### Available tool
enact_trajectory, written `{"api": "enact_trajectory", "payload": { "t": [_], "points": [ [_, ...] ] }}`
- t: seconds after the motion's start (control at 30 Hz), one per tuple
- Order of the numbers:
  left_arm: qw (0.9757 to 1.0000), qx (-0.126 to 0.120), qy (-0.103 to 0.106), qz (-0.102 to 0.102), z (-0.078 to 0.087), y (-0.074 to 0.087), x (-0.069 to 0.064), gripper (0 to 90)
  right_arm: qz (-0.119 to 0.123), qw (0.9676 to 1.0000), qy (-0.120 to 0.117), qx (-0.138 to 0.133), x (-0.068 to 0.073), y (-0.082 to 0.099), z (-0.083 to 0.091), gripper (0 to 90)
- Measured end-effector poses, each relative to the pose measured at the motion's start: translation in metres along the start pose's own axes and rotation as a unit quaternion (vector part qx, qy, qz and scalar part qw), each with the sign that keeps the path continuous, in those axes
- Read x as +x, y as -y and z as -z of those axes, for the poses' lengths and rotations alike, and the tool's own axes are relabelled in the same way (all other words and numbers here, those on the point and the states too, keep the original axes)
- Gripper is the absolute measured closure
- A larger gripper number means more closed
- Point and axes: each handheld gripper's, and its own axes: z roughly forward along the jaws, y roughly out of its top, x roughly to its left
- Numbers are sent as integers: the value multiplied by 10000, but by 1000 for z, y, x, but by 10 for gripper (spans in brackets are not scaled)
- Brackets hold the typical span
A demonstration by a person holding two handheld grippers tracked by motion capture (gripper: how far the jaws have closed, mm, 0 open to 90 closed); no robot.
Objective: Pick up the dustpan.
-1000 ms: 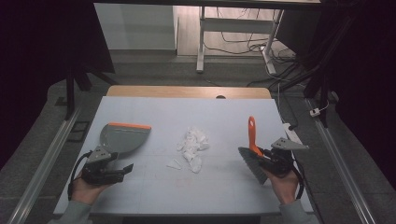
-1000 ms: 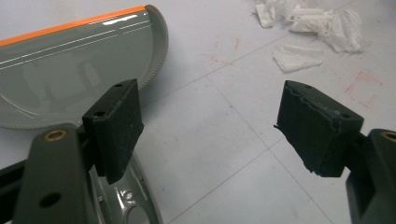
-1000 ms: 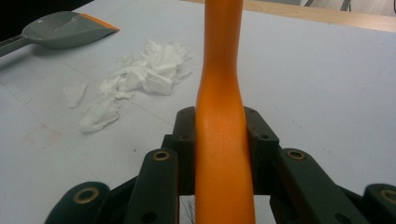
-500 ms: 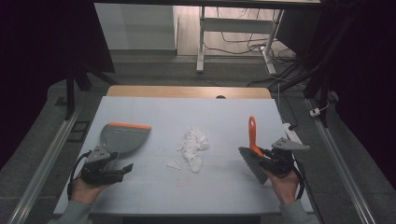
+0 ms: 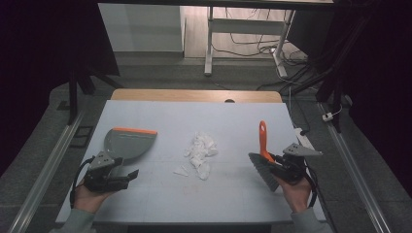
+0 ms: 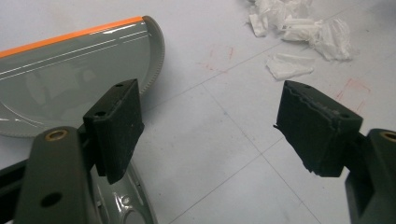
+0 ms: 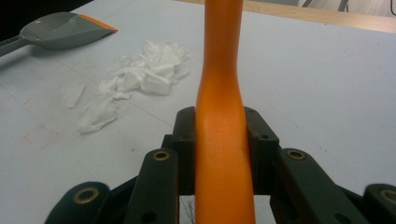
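A grey dustpan (image 5: 127, 143) with an orange lip lies at the table's left, its handle toward the person. Just in front of it my left gripper (image 5: 124, 174) stands open. In the left gripper view its jaws (image 6: 205, 98) have bare table between them, and the dustpan (image 6: 70, 65) and its handle sit by the left jaw. A heap of torn white paper (image 5: 200, 153) lies mid-table. My right gripper (image 5: 279, 162) is shut on the orange handle of a brush (image 5: 263, 141), whose dark bristles rest on the table. The right gripper view shows the handle (image 7: 222, 93) clamped between the pads.
The pale blue table top (image 5: 233, 121) ends in a wooden strip (image 5: 194, 95) at the far side. Beyond it stand a white desk frame (image 5: 210, 43) and floor cables (image 5: 291, 73). Metal rails run along both sides of the table.
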Motion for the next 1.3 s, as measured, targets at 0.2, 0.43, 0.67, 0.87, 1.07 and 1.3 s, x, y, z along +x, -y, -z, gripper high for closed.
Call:
{"api": "enact_trajectory", "payload": {
  "t": [0.2,0.43,0.67,0.87,1.07,1.3],
  "points": [
    [9999,33,-120,42,2,-1,1,240,1,10000,4,-6,0,0,0,703],
    [9988,-1,-410,264,13,-5,10,242,-7,10000,4,1,0,0,0,703],
    [9940,270,-861,627,11,-3,21,242,7,10000,16,4,0,0,1,703],
    [9867,722,-1182,854,-3,3,31,242,-8,10000,-1,16,0,0,-1,703],
    [9833,930,-1321,838,-16,-1,30,238,-13,10000,-27,53,0,1,-2,702],
    [9797,1106,-1391,931,-25,-1,33,230,-30,10000,-21,38,-1,1,-2,703]
  ]
}}
